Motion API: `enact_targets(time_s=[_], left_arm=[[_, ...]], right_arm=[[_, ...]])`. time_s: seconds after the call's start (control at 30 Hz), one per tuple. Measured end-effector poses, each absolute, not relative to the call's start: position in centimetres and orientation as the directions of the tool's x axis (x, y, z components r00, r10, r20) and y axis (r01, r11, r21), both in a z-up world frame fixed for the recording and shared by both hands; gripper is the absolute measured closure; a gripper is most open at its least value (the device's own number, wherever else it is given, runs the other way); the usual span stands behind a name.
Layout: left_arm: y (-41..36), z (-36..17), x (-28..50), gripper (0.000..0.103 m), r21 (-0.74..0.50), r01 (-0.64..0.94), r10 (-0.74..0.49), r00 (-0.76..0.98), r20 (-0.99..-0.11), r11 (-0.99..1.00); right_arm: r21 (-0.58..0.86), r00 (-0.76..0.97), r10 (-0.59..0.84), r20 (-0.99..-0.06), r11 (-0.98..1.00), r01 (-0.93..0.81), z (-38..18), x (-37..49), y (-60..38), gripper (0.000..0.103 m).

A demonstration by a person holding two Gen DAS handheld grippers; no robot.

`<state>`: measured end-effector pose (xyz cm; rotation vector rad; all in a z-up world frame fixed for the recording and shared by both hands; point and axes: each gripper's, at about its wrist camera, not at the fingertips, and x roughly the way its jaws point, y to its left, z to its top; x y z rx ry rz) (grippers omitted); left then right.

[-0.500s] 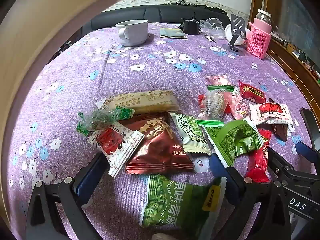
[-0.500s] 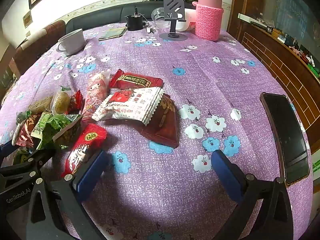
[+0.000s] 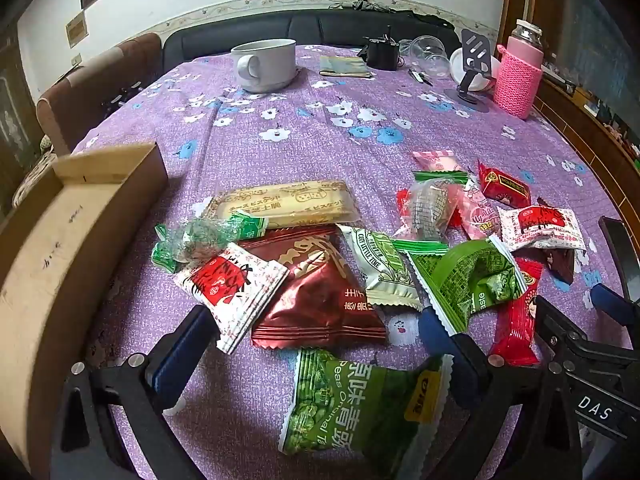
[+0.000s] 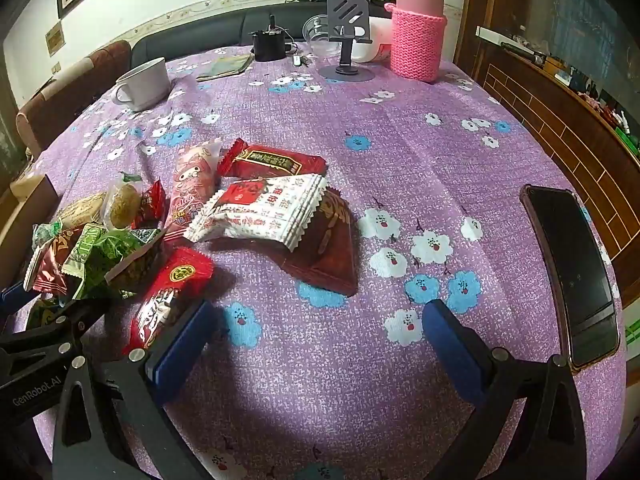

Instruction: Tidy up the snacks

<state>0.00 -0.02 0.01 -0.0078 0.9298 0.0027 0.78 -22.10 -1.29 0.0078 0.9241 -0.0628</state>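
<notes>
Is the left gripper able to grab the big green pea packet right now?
Probably yes. The left gripper is open, and the big green pea packet lies flat on the purple flowered tablecloth between its fingers, with nothing on top of it.

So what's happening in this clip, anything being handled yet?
Nothing is gripped yet. Both grippers are open above a purple floral tablecloth. The left gripper hovers over a heap of snack packets, nearest a dark red foil pack and a green pea bag. A cardboard box sits to its left. The right gripper hangs over bare cloth, a red packet by its left finger.
</notes>
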Motion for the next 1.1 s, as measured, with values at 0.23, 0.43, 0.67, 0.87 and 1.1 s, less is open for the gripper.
enact_targets(time_s=[0.23,0.43,0.67,0.87,1.1], left_arm=[[-0.02,0.01,0.0,0.0,-0.006,-0.006,-0.001,0.598,-0.801,1.0],[-0.03,0.01,0.0,0.0,-0.006,-0.006,-0.001,0.598,-0.801,1.0],[-0.03,0.02,0.0,0.0,-0.006,-0.006,-0.002,0.598,-0.801,1.0],[-0.02,0.01,0.0,0.0,-0.006,-0.006,-0.002,0.598,-0.801,1.0],[-0.02,0.01,0.0,0.0,-0.007,-0.006,-0.002,0.598,-0.801,1.0]], right_arm=[[-0.02,0.601,-0.051,-0.798,0.998,0.058,-1.3,0.78,-22.1,0.001],[-0.02,0.601,-0.051,-0.798,0.998,0.058,-1.3,0.78,-22.1,0.001],[-0.022,0.601,-0.052,-0.798,0.998,0.057,-1.29,0.79,-22.1,0.001],[-0.023,0.601,-0.053,-0.798,0.998,0.057,-1.23,0.78,-22.07,0.001],[-0.018,0.602,-0.04,-0.798,0.999,0.042,-1.33,0.7,-22.25,0.0]])
